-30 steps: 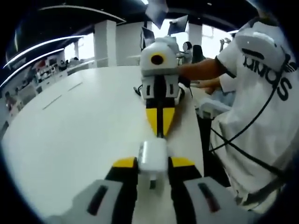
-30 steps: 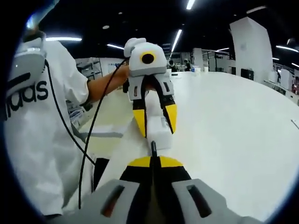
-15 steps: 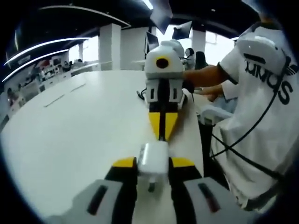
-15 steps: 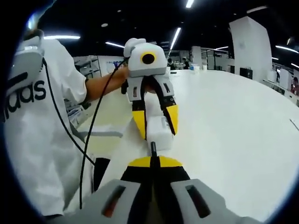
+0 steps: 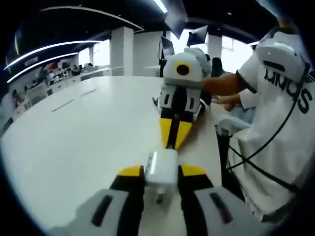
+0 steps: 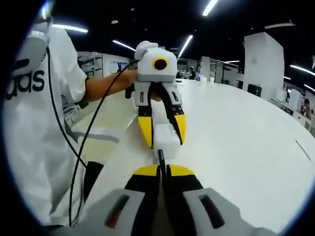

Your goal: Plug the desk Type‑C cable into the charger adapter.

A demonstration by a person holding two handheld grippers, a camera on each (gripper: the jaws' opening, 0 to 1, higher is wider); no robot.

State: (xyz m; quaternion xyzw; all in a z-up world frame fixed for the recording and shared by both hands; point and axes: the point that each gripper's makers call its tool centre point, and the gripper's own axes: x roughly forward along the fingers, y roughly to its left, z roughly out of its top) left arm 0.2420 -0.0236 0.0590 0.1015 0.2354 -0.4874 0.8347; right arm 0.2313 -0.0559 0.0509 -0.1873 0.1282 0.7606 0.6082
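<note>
The small white plastic charger adapter (image 5: pixel 161 167) is clamped in the left gripper (image 5: pixel 161 172) while the thin black Type-C cable plug (image 6: pixel 161 156), pinched in the right gripper (image 6: pixel 163 171), is held just at the adapter, so insertion appears to be in hand and a straight push into the adapter's port is judged to be called for.

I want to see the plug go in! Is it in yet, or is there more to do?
Nearly. Done: the left claw is shut on the white charger adapter, and the right claw is shut on the dark cable plug. In hand: the plug's tip sits right at the adapter's end, above the white table. Left: I can't tell whether it is seated, so maybe a final push.
</note>
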